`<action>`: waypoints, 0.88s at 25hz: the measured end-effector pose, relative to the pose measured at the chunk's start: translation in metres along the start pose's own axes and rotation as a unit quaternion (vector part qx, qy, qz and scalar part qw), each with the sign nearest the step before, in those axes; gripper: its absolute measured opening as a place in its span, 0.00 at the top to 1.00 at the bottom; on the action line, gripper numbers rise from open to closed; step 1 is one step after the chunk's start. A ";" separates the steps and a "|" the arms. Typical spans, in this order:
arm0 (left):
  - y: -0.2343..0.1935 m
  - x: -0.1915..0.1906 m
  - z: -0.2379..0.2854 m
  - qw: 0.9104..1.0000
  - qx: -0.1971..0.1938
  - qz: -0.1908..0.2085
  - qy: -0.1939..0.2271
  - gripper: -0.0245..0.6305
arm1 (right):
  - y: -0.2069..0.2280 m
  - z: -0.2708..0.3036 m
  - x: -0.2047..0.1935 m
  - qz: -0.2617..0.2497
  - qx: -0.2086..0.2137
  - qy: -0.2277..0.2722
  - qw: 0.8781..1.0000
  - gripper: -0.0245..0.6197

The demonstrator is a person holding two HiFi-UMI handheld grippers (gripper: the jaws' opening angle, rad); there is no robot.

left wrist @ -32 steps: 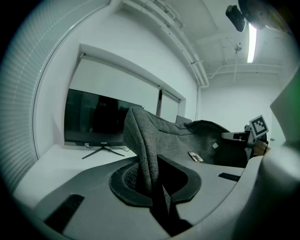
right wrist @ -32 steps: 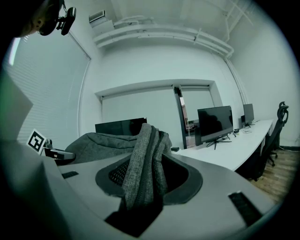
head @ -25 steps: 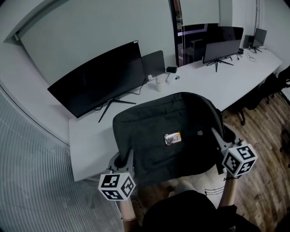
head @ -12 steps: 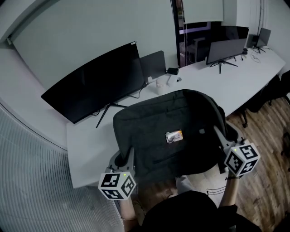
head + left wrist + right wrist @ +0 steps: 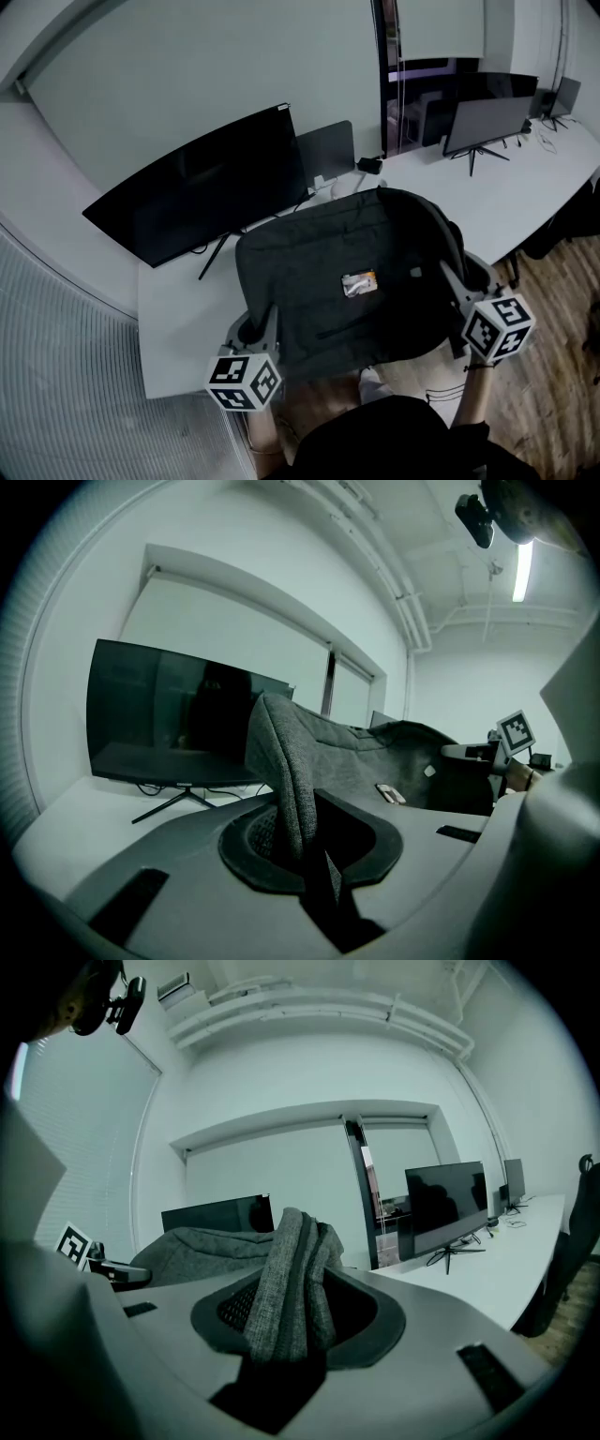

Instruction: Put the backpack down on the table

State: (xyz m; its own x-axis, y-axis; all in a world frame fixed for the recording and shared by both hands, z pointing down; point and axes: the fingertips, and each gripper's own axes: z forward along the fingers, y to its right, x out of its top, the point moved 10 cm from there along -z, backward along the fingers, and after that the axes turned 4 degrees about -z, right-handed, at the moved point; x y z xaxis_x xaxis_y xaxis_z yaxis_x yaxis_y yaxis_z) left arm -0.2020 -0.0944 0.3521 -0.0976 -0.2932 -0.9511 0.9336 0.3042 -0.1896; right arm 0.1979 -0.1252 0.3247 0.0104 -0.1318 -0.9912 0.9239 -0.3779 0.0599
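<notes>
Dark grey backpack (image 5: 347, 281), held face-up between the two claws above the near edge of the white desk (image 5: 187, 309); its far half lies over the desktop, its near half projects beyond the edge toward the person (image 5: 384, 436), and no view settles whether its underside touches the desk. A small rectangular label (image 5: 357, 284) sits near the middle of the backpack's upper face. At the backpack's near-left corner, the left claw (image 5: 257, 328) has its jaws drawn almost together on a thin fold of the grey fabric, which rises out of the jaws in the left gripper view (image 5: 309, 855). At the backpack's right side, the right claw (image 5: 457, 283) stands with its jaws wider, clamped on a thick bunched roll of the same fabric (image 5: 286, 1330). Each claw carries a marker cube, one just nearer than the backpack's left corner (image 5: 244, 382) and one just right of its right edge (image 5: 498, 328). Beyond the backpack to the left, a large monitor (image 5: 202, 192) stands on the desk; directly beyond the backpack, a smaller dark panel (image 5: 326, 153) stands upright; well beyond it to the right, a second monitor (image 5: 487, 125) stands on the same desk. Right of and nearer than the backpack, wood floor (image 5: 553, 375) shows.
</notes>
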 end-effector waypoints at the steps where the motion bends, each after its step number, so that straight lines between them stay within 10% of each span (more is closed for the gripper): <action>1: 0.000 0.001 0.005 1.000 0.004 -0.001 0.000 0.89 | 0.005 0.007 0.001 0.000 0.004 -0.001 1.000 0.73; 22: -0.013 -0.005 0.094 0.995 0.076 -0.047 -0.044 0.89 | 0.070 0.141 -0.013 0.010 0.079 -0.065 0.995 0.73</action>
State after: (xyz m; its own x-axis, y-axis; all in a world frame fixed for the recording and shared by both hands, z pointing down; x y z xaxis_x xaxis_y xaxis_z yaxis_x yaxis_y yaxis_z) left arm -0.1812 -0.1818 0.3818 -0.1620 -0.3933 -0.9050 0.9638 0.1338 -0.2306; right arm 0.2088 -0.2795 0.3586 -0.0320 -0.2545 -0.9665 0.8527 -0.5114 0.1064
